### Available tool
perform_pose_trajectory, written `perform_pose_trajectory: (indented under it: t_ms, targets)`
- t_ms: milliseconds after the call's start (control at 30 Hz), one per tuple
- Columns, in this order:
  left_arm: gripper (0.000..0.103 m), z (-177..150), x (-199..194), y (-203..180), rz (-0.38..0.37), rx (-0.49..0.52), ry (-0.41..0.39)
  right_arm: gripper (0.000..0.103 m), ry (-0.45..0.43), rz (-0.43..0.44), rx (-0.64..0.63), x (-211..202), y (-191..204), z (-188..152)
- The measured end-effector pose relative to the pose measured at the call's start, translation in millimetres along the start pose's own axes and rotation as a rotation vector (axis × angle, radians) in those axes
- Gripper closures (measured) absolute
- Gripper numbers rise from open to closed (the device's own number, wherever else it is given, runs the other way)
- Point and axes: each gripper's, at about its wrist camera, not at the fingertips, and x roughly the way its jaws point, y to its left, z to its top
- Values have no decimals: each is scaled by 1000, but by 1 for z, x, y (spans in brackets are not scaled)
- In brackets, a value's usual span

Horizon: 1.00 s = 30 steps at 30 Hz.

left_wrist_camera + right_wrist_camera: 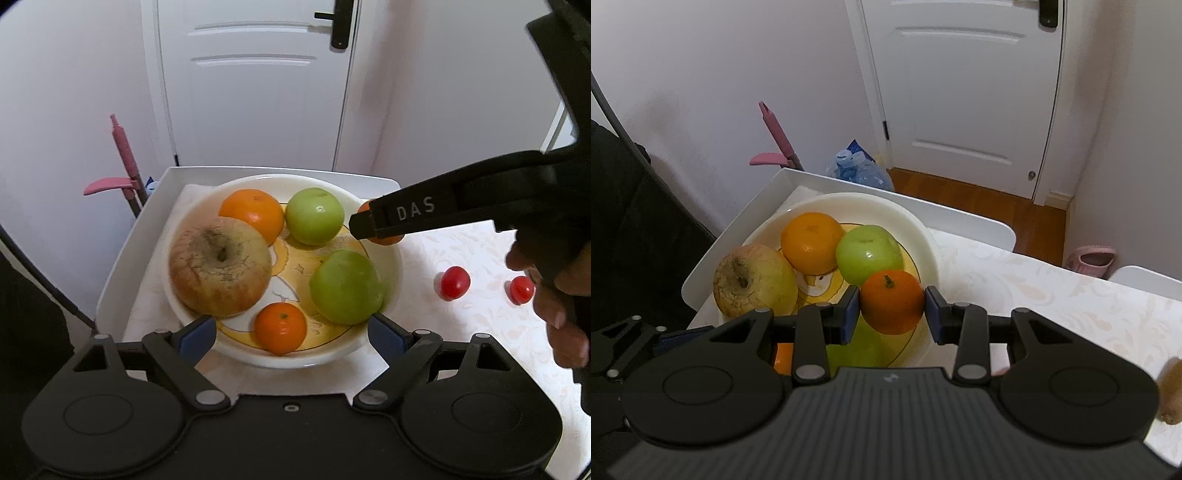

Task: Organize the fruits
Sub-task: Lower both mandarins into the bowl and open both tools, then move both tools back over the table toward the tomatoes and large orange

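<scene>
1. Bowl [393, 258]: white, with a yellow painted centre, it rests on a white cloth inside a white tray [122, 258] at the left end of the bench [461, 332].
2. Bowl contents, left wrist view: a large russet apple [220, 266] at the left, an orange [252, 214] behind it, one green apple [314, 216] at the back and a second green apple [345, 287] at the right, and a small mandarin [280, 328] at the front.
3. Left gripper [291, 334]: the fingers stand wide apart with nothing between the pads. The small mandarin lies in the bowl just ahead of the gap, untouched by either pad.
4. Right gripper [892, 312]: the fingers are closed on a second mandarin [892, 302], one blue pad pressed on each side. The fruit is held above the right part of the bowl, near the rim.
5. Same grip, left wrist view: the black finger marked "DAS" reaches in from the right, and only slivers of orange fruit show at its tip, over the far right rim of the bowl.
6. Bench, right of the bowl: two cherry tomatoes [455, 283] [521, 290] lie on the patterned cloth, well apart from the bowl.
7. Right hand [554, 291]: partly visible at the right edge, wrapped around the gripper handle.
8. Background: a white door [255, 81] and a pink handled tool [123, 162] beside the tray.
</scene>
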Motion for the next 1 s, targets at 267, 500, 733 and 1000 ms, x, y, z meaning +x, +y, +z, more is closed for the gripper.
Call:
perform_pose_trajectory:
  t_ms: [267, 500, 733, 1000]
  targets:
    - [11, -9, -4, 9, 31, -19, 8, 50, 28, 12, 14, 17, -1, 1]
    - [11, -7, -8, 10, 28, 1, -3, 0, 7, 25, 14, 13, 1, 1]
    - [11, -4, -13, 12, 16, -21, -8, 0, -5, -5, 29, 3, 0, -4]
    - [11, -4, -26, 2, 50, 10, -28, 0, -44, -22, -6, -21, 1, -9]
